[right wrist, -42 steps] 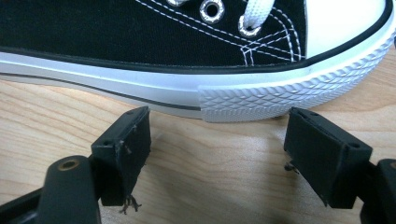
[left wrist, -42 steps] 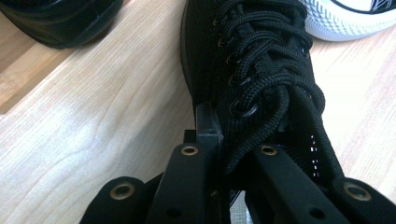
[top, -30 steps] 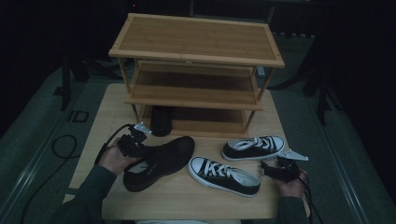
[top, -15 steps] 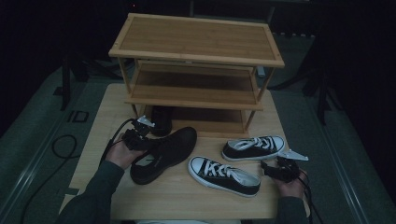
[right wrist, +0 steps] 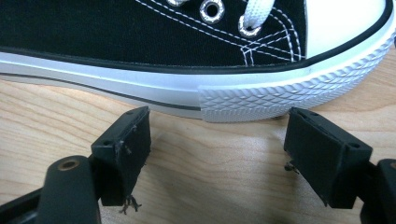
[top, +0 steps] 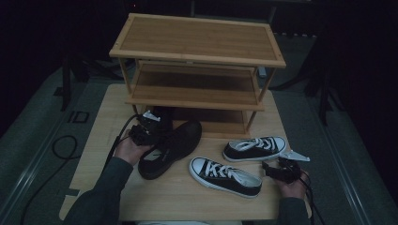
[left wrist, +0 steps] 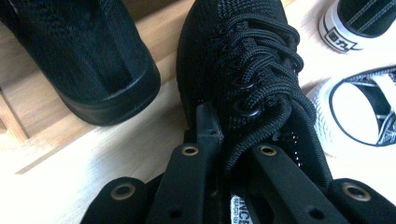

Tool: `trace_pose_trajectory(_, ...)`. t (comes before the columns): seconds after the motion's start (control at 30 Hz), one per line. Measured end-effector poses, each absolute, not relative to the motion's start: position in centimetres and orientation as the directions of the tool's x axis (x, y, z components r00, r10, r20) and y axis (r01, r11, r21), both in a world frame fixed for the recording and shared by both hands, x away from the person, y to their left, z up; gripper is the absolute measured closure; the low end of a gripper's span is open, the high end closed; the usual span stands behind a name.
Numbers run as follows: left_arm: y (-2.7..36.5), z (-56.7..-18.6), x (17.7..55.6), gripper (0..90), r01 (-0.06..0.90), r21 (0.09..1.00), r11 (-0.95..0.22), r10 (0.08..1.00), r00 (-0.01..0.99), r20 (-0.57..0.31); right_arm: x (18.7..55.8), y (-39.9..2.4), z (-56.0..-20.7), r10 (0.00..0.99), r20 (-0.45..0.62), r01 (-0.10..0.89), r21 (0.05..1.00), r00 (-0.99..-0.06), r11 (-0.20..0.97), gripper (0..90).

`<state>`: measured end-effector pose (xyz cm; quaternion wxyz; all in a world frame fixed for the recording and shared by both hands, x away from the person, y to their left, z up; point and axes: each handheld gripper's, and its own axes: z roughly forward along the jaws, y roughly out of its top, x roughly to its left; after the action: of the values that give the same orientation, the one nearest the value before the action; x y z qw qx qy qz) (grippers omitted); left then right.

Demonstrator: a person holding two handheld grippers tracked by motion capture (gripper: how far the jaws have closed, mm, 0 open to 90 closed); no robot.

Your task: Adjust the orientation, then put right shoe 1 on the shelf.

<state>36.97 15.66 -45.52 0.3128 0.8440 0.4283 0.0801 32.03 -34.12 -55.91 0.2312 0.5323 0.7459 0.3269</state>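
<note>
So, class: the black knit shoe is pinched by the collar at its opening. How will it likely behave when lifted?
The black knit shoe looks soft, so its collar may fold in the left tongs. Held at the heel end, the toe probably sags. It seems light, and the laces give some grip.

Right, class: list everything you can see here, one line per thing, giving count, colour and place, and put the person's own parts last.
Shoe rack: one, light wood, three tiers, far half of the table.
Table: one, light wood, under everything.
Held black shoe: one, all black, front of the rack, toe towards it.
Second black shoe: one, black, on the bottom shelf.
Near sneaker: one, black with white sole, front centre.
Far sneaker: one, same colours, right of centre.
Left tool: black, shut on the held black shoe.
Right tool: black, open, beside a sneaker's toe.
</note>
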Motion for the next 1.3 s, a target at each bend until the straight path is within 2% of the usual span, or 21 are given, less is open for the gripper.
trace_pose_trajectory(1.3, 12.1, -45.3, 40.7, 88.0, 0.688, 0.648, -0.326, 0.821, 0.546, -0.168, 32.3, -34.1, -55.9, 0.945, 0.003, 0.643, 0.734, -0.326, 0.22, 21.8)
